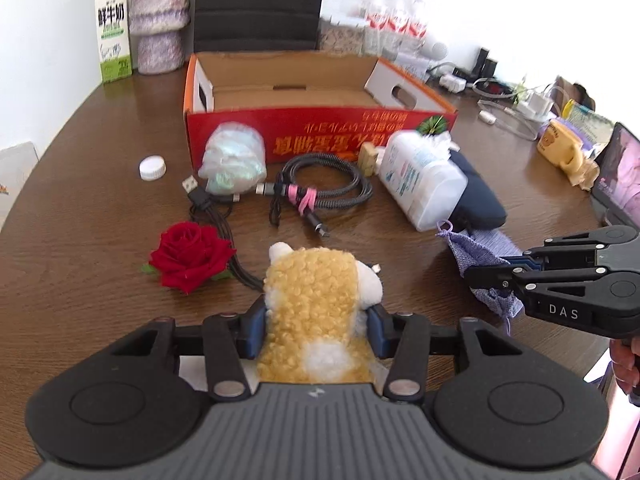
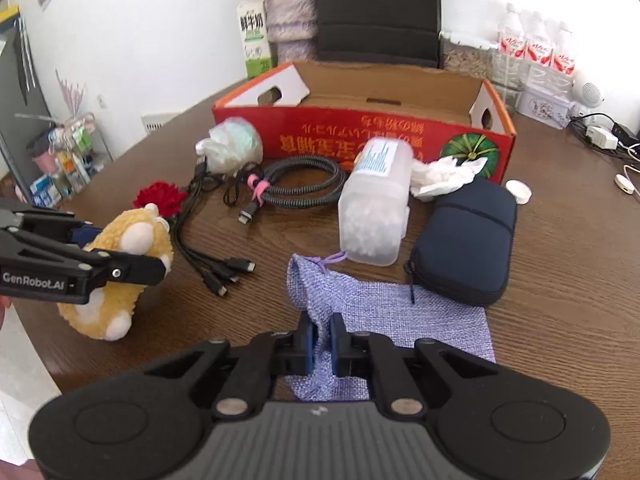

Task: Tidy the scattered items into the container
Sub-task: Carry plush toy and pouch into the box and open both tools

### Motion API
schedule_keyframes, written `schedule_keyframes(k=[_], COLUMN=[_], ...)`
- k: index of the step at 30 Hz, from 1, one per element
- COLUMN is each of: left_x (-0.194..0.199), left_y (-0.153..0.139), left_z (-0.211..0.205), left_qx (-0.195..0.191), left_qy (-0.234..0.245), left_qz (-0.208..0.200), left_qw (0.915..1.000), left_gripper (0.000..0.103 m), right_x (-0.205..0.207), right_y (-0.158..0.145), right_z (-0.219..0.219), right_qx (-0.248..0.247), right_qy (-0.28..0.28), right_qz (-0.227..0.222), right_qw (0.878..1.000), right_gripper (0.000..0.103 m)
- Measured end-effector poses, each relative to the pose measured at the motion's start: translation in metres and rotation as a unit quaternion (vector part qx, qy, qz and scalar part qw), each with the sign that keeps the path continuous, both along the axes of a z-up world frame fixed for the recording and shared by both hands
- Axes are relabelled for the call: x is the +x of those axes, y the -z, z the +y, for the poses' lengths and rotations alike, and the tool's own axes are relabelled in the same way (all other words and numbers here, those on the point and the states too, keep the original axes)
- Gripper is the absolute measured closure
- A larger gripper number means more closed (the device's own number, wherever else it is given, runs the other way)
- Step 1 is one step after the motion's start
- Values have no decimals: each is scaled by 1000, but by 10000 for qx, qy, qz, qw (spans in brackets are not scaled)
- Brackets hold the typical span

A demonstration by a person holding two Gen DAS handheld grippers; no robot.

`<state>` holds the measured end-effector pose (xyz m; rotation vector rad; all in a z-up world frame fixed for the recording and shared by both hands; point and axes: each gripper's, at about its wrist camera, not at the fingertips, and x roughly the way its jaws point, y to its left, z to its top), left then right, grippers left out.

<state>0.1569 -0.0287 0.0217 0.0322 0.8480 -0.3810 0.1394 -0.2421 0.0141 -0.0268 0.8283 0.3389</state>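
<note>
Dark wooden table point(image 1: 80, 200) fills the left wrist view, with the red cardboard box point(image 1: 320, 136) open at upper centre; low in the frame the left gripper point(image 1: 320, 320) squeezes the yellow plush toy point(image 1: 312, 300), a red rose point(image 1: 190, 256) just left of it. Over to the right wrist view: bottom centre, the right gripper point(image 2: 320, 340) is pinched tight on the lilac cloth pouch point(image 2: 380, 312), lying near a navy case point(image 2: 468, 240) and a plastic jar point(image 2: 376, 208).

Home office — wooden desk point(image 1: 100, 184), office chair point(image 1: 256, 4), chargers point(image 1: 532, 104).
</note>
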Motion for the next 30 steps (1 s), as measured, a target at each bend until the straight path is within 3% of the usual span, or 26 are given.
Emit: schedule_keyframes(k=[8, 15, 23, 26, 30], left_x=[-9, 11, 70, 95, 135], left_y=[-59, -102, -130, -132, -125], left_z=[-2, -4, -13, -19, -30], left_qx=[-279, -724, -1237, -1283, -1158], left_qy=[55, -213, -632, -755, -908], left_qz=[-801, -1430, -1732, -1801, -1652], left_qw=[9964, 9868, 9750, 9723, 9752], left_gripper=[54, 54, 54, 54, 54], right_x=[-14, -5, 59, 96, 146], right_y=[-62, -117, -146, -147, -136], right_z=[-13, -25, -31, -31, -25], right_qx=[276, 452, 673, 688, 617], right_qy=[4, 255, 599, 785, 963], right_qz=[-746, -1673, -2213, -2162, -2015], right_qw=[9968, 9845, 9710, 9707, 9728], right_gripper=[96, 96, 96, 96, 96])
